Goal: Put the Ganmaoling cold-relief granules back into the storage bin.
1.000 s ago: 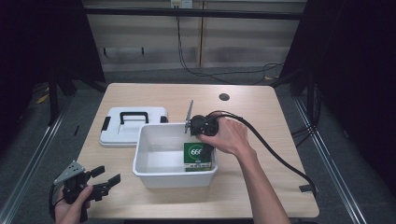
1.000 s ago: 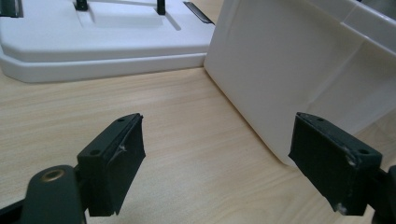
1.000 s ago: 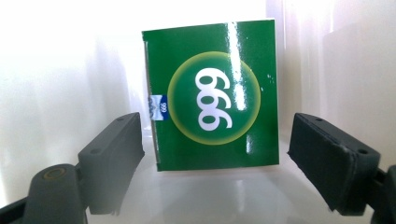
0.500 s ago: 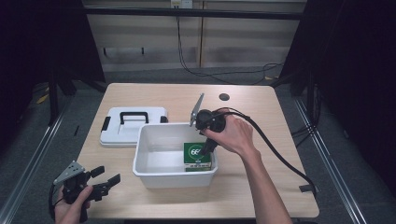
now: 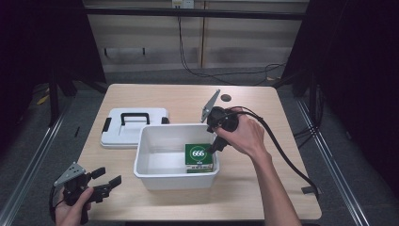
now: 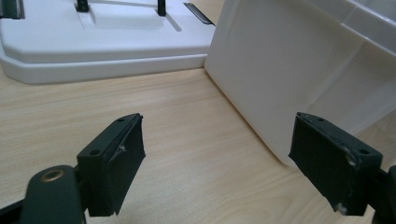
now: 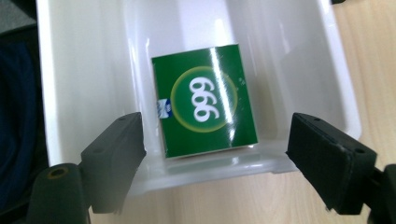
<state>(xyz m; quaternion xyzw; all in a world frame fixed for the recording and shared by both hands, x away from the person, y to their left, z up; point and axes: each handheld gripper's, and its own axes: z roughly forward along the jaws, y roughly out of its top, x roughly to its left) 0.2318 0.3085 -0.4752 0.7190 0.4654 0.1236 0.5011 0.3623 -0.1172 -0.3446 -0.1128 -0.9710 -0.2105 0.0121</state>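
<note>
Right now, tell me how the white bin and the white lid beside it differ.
The white bin is a deep open tub, while the white lid is a flat panel. The bin holds a green box; the lid carries nothing but its own black handle. The bin sits nearer the person, the lid behind it to the left. Both are white plastic and rest on the wooden table.

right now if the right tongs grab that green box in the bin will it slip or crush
The green box has a glossy face with glare, so it may slip a little. It looks like a thin carton, probably light and somewhat crushable. Lying flat in the white bin, it should slide, not roll.
</note>
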